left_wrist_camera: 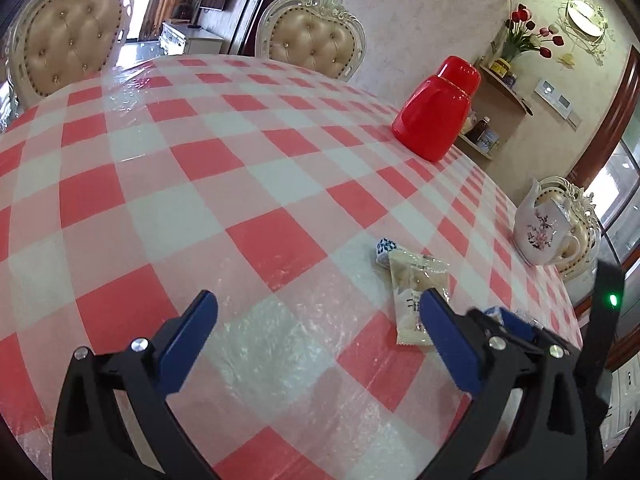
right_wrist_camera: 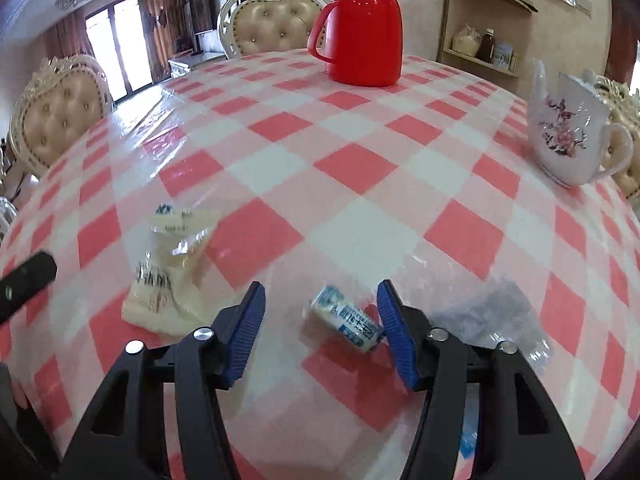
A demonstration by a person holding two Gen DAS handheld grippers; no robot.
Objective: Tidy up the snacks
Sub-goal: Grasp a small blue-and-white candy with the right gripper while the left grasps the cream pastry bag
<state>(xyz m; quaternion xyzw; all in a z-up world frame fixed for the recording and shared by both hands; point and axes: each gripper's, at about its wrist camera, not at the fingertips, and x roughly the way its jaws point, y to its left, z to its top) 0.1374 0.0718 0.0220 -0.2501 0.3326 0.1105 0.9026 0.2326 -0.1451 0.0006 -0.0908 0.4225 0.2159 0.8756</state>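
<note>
A small blue-and-white candy (right_wrist_camera: 347,321) lies on the checked table (right_wrist_camera: 360,208), between the spread fingers of the right gripper (right_wrist_camera: 320,320). It lies nearer the right-hand finger (right_wrist_camera: 394,332) and looks close to touching it; contact cannot be confirmed. The jaws stand apart and grip nothing.

Left of it lies a cream packet (right_wrist_camera: 160,284), with another small candy (right_wrist_camera: 168,216) at its far end. In the left wrist view that same packet (left_wrist_camera: 416,292) sits just beyond the left gripper's right-hand finger (left_wrist_camera: 452,340), the small candy (left_wrist_camera: 385,249) against its far end. The left gripper (left_wrist_camera: 316,320) is also wide apart, hovering over bare cloth and holding nothing.

A crumpled clear bag (right_wrist_camera: 496,312) lies just right of the right gripper, possibly where the snacks are to go.

The step in hand appears to be the pickup of the candy by the right gripper. The next move calls for centring the jaws on the candy, lowering them until the pads flank it, and closing gently, since it may roll away.

A red flask (right_wrist_camera: 360,28) and a white teapot (right_wrist_camera: 568,136) stand well apart from the work.
</note>
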